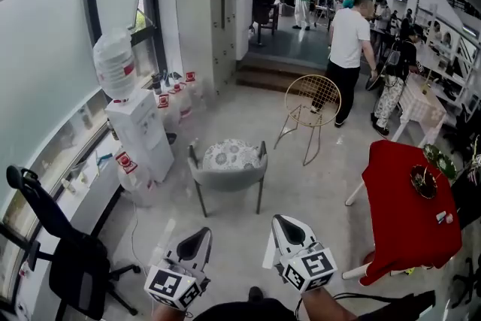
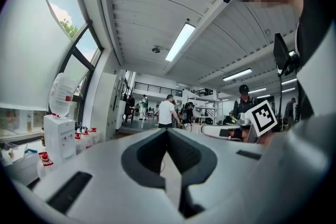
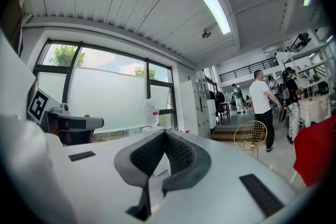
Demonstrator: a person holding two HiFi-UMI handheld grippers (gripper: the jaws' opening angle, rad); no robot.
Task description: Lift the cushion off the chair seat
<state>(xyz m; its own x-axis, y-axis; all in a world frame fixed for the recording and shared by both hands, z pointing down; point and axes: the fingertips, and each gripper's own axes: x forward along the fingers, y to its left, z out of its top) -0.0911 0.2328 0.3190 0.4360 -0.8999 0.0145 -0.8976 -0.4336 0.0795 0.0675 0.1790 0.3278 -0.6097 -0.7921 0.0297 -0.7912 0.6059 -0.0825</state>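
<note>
A round, pale patterned cushion [image 1: 231,155] lies on the seat of a grey chair [image 1: 228,178] in the middle of the floor, seen in the head view. Both grippers are held low at the bottom of that view, well short of the chair and pointing toward it. My left gripper [image 1: 205,232] [image 2: 167,131] is shut with nothing between its jaws. My right gripper [image 1: 277,220] [image 3: 165,132] is also shut and empty. Neither gripper view shows the cushion; each gripper's own body hides the floor ahead.
Left of the chair stand a white water dispenser [image 1: 140,130] and several water jugs [image 1: 171,98]. A gold wire chair [image 1: 311,103] is behind, a red-covered table [image 1: 406,210] at right, a black office chair [image 1: 64,255] at near left. People stand at the back [image 1: 349,49].
</note>
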